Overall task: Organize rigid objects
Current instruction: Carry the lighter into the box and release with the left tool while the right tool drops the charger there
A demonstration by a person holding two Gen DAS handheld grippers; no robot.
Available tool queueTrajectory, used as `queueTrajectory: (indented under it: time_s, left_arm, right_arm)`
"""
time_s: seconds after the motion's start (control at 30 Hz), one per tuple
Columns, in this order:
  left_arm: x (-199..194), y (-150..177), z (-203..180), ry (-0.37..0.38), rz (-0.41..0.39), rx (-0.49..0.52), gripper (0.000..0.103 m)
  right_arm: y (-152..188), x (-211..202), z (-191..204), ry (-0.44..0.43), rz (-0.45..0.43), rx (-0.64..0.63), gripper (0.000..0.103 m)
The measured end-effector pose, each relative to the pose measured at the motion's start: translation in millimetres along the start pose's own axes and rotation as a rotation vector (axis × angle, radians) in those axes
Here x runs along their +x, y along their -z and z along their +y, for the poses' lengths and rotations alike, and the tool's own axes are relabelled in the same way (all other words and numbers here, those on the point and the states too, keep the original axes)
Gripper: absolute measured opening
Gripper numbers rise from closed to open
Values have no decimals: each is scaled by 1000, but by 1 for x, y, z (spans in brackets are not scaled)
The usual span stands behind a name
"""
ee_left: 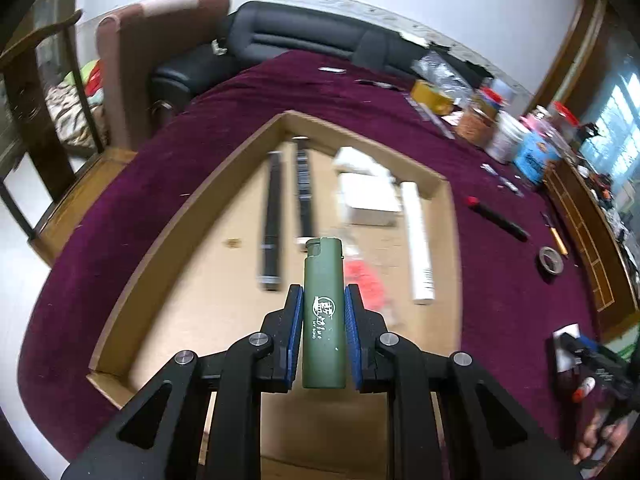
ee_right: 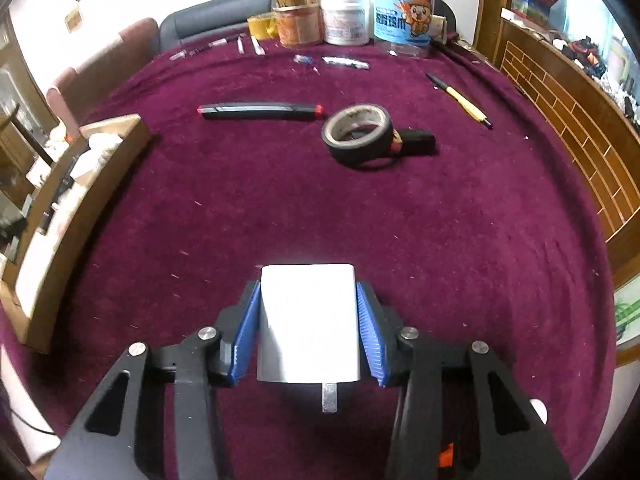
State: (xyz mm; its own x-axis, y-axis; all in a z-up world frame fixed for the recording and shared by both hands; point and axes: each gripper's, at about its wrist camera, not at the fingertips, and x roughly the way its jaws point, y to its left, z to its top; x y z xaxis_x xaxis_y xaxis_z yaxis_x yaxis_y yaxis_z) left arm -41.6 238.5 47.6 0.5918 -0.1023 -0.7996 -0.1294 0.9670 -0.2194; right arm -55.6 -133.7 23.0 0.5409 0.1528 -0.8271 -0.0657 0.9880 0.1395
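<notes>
We held the left gripper (ee_left: pixel 323 300) clenched on a green lighter (ee_left: pixel 323 312), its blue pads (ee_left: pixel 295 320) pressing both long sides, the lighter standing upright along the fingers with its cap end pointing away from us. It hung above the shallow cardboard tray (ee_left: pixel 168 240) that sat on the dark red cloth (ee_left: pixel 200 128). In the tray we saw two long black bars (ee_left: pixel 272 216) lying side by side near the far corner, some white boxes (ee_left: pixel 366 196) next to them, a white tube (ee_left: pixel 418 240) along the right side, and something red and blurred just past the lighter that we could not make out. In the same view a red-tipped black knife (ee_left: pixel 496 220), a roll of tape (ee_left: pixel 551 260) and a yellow pen (ee_left: pixel 558 242) lay on the cloth to the right of the tray. With the right gripper (ee_right: pixel 308 320) we had a white plug adapter (ee_right: pixel 308 320) between the pads (ee_right: pixel 370 328), which met its two sides, so we took it as grasped; its metal prong (ee_right: pixel 329 396) pointed back towards us. It sat low over bare cloth (ee_right: pixel 480 240), well apart from the tray wall (ee_right: pixel 80 208) at the left edge of that view. Beyond it the tape roll (ee_right: pixel 358 134) rested against a small black block (ee_right: pixel 418 140), the knife (ee_right: pixel 260 111) lay just to its left, the pen (ee_right: pixel 464 102) lay to the right, and jars and tubs (ee_right: pixel 346 20) stood along the far edge.
</notes>
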Motion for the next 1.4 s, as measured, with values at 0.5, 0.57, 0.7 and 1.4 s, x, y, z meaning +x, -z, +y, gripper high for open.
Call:
queueTrajectory:
  time_s: [0.5,0.57,0.7,1.4]
  left_arm:
    - [32,-22,34,-60,126,19,17]
    - [39,-27,40,-85,135,20,17]
    - [56,-35,52,-89,171,-2,17]
    - [68,-60,53,-42,171,-11,19]
  right_arm:
    - [-51,1,143,-328,61,-122,45]
    - [-54,8,168,-374,88,-147,45]
    - [-54,21,214,-432,130,-205,45]
    - [-38,91,293,-349,239,-304,45]
